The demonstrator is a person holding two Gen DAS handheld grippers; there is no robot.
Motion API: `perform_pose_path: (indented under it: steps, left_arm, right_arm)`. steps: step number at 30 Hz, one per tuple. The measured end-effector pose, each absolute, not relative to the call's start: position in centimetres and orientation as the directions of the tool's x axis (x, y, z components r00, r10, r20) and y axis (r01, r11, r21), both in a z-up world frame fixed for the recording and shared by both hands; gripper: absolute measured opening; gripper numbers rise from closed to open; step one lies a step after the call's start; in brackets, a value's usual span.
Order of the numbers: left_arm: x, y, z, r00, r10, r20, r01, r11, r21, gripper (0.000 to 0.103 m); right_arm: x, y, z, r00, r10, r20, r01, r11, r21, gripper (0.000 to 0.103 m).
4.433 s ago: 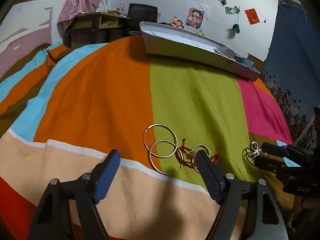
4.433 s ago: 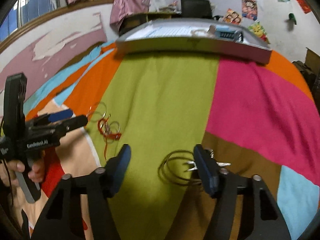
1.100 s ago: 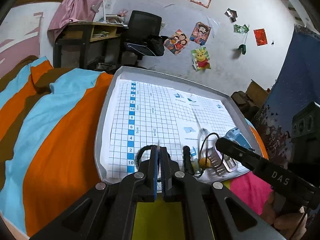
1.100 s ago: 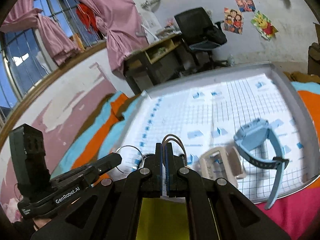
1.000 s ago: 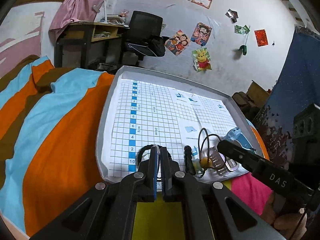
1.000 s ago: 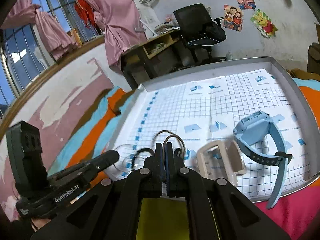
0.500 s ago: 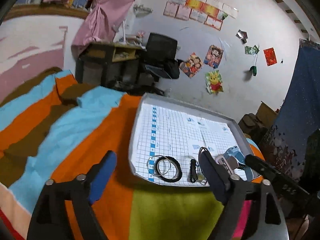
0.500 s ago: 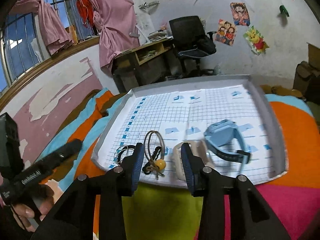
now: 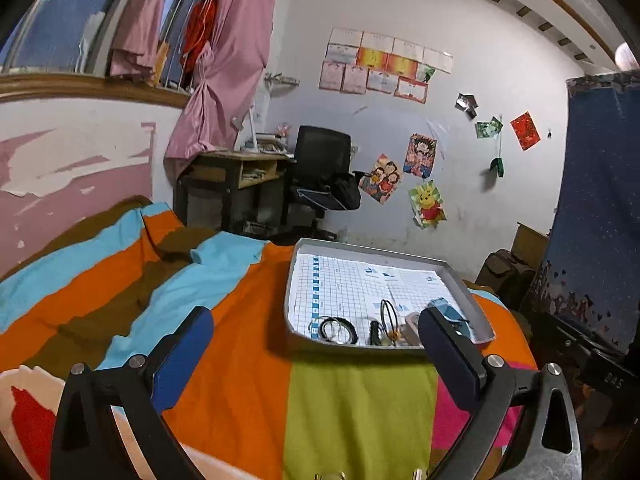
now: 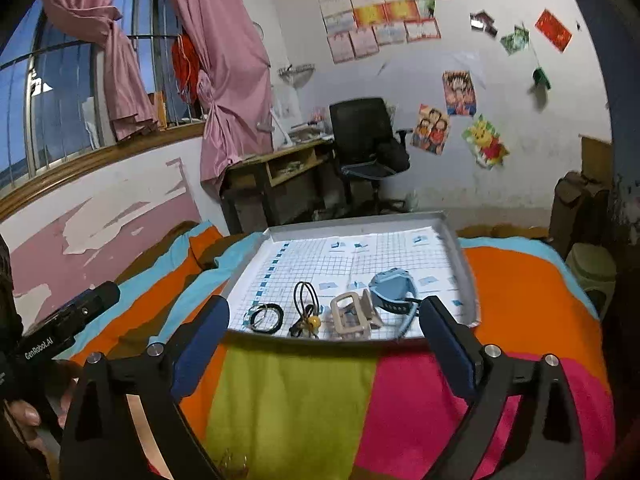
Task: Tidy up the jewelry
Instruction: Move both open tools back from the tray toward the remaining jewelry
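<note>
A grey tray [image 9: 294, 276] [image 10: 466, 268] with grid paper lies on the striped bedspread. In it lie black hair bands [image 9: 338, 328] [image 10: 266, 316], a black cord with a yellow bead [image 10: 308, 312] [image 9: 386, 320], a beige watch [image 10: 354, 314] and a blue watch [image 10: 394, 284] [image 9: 448, 312]. My left gripper [image 9: 316, 360] is open and empty, held back from the tray's near edge. My right gripper [image 10: 324, 344] is open and empty, also in front of the tray. Silver rings [image 9: 330, 476] peek in at the bottom edge of the left wrist view.
The striped bedspread [image 9: 352, 412] [image 10: 288, 404] stretches between the grippers and the tray. A desk [image 10: 280, 168] and a black chair [image 10: 368, 136] stand behind the bed. The other gripper's body shows at the left edge [image 10: 60, 324] of the right wrist view.
Both grippers opened, left the hair bands and the cord in the tray, and have pulled back and up from it. The tray now looks smaller and farther away.
</note>
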State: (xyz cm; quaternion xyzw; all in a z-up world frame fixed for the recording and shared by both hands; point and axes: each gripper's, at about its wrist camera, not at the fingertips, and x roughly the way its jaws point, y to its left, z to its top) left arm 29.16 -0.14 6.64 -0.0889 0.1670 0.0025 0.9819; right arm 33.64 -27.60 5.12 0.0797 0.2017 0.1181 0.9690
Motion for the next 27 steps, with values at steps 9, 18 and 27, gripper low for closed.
perform_pose_path:
  steps: [9,18,27]
  left_arm:
    - [21.3,-1.2,6.3,0.958,-0.047,-0.283,0.005,0.989,-0.148,0.103]
    - [14.9,-1.7,5.2,0.961,-0.045,-0.274,0.014,0.993,-0.115,0.103]
    - [10.8,-1.5,3.7,0.954,-0.037,-0.297,0.006,0.995,-0.104,0.103]
  right_arm:
    - [23.6,-28.5,6.7,0.935,0.208,-0.289,-0.173,0.975,0.141,0.101]
    - [14.2,-28.6,7.0,0.966,0.143,-0.214,-0.129,0.989,0.077,0.102]
    - [9.2,-29.2,5.5,0.963,0.126,-0.239,-0.098,0.987,0.126,0.102]
